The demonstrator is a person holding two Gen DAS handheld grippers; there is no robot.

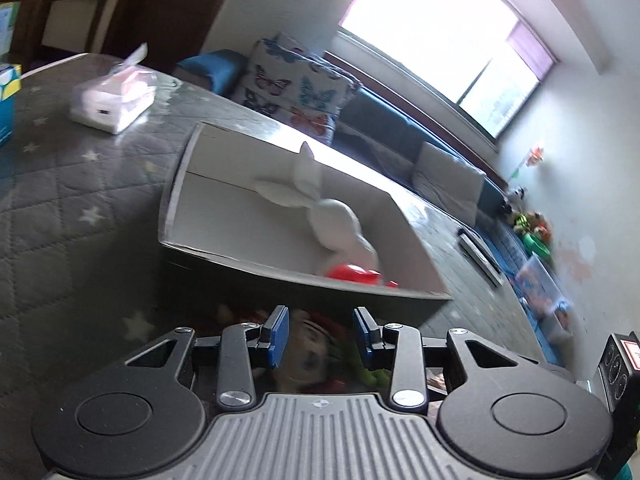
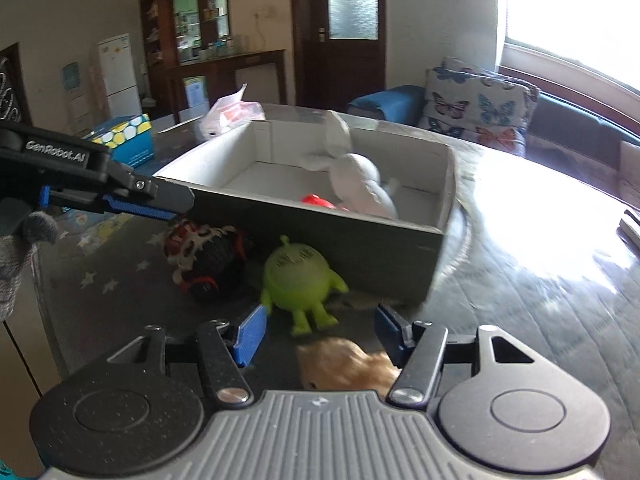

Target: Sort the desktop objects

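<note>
Right tool: jaws wide, empty, above tan plush on counter. Left tool: jaws wide, empty, over black-red toy. Green figure just beside box; white rabbit inside. Advice: centre plush between pads, close gently, lift clear of box wall.

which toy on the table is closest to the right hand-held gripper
The tan plush, lying between the open fingers of the right hand-held gripper. The green alien and black-red toy sit farther off, by the box.
</note>
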